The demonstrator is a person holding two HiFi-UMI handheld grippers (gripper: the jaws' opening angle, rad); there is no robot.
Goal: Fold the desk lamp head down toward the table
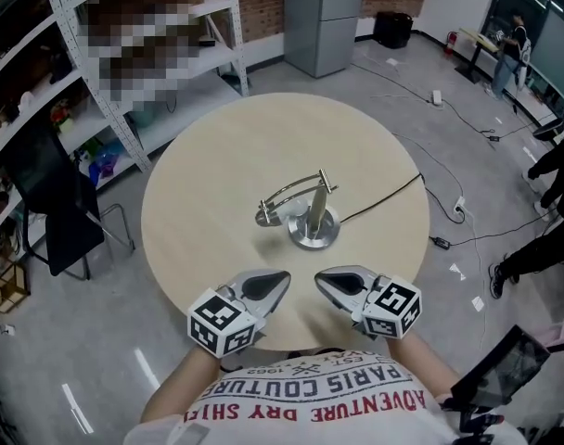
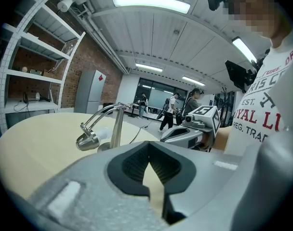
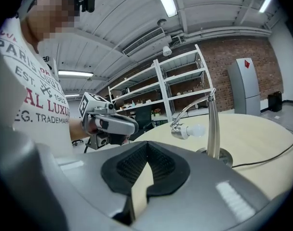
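A chrome desk lamp (image 1: 305, 213) stands mid-table on its round base (image 1: 314, 231). Its curved arm is folded over, so the head with the white bulb (image 1: 267, 216) hangs low to the left of the post. The lamp also shows in the left gripper view (image 2: 100, 129) and the right gripper view (image 3: 204, 126). My left gripper (image 1: 284, 277) and right gripper (image 1: 319, 277) sit side by side near the table's front edge, short of the lamp and apart from it. Both are shut with nothing between the jaws (image 2: 149, 167) (image 3: 145, 165).
The round beige table (image 1: 217, 165) carries only the lamp; its black cord (image 1: 384, 197) runs off the right edge to the floor. White shelving (image 1: 152, 54) and a black chair (image 1: 55, 202) stand to the left. People stand at the far right (image 1: 551, 193).
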